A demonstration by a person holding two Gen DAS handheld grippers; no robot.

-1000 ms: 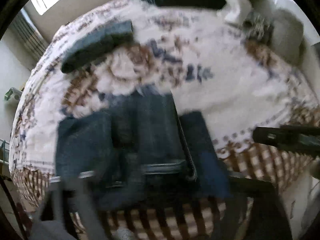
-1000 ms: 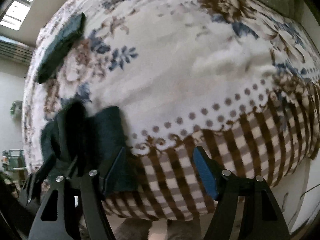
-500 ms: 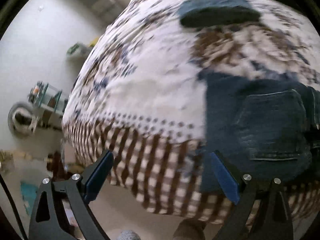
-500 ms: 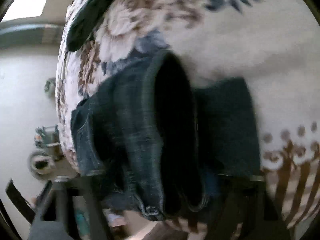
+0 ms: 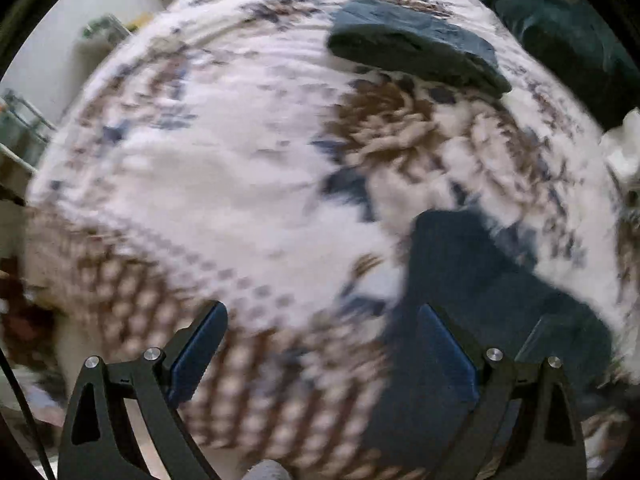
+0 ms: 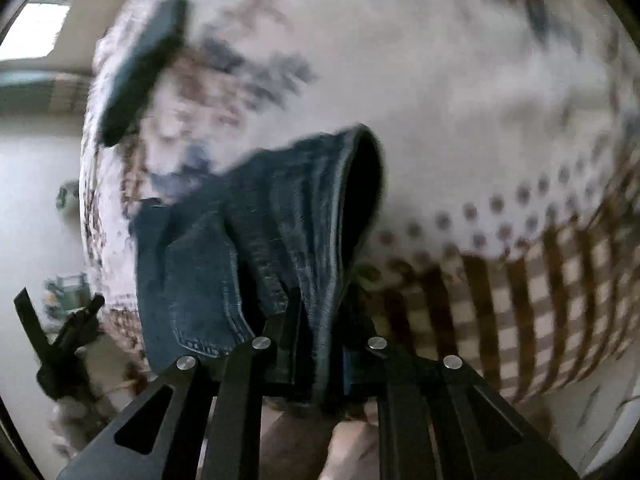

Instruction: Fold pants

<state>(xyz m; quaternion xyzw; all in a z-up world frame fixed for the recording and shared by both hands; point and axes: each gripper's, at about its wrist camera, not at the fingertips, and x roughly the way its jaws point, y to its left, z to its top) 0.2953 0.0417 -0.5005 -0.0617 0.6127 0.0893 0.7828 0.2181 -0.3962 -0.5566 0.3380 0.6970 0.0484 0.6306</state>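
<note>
Denim bunches between the right gripper's [image 6: 320, 344] closed jaws: the jeans [image 6: 256, 248] lie at the bed's [image 6: 460, 100] near edge. The left gripper [image 5: 320, 356] hovers beside them, jaws wide, empty. Heavy, limp cloth; a hem or waistband seam likely grips best.

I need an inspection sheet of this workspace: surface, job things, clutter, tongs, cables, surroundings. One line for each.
Surface: bed under a floral blanket, checked border at the near edge.
Job's things: jeans, bunched at the near edge, partly lifted.
Clutter: folded dark garment farther back; dark pile at the far corner.
Tongs: left tongs open, empty; right tongs shut on the jeans.
Cables: thin black line at the left view's lower left edge, maybe a cable.
Surroundings: window, pale wall, rack on the floor.
</note>
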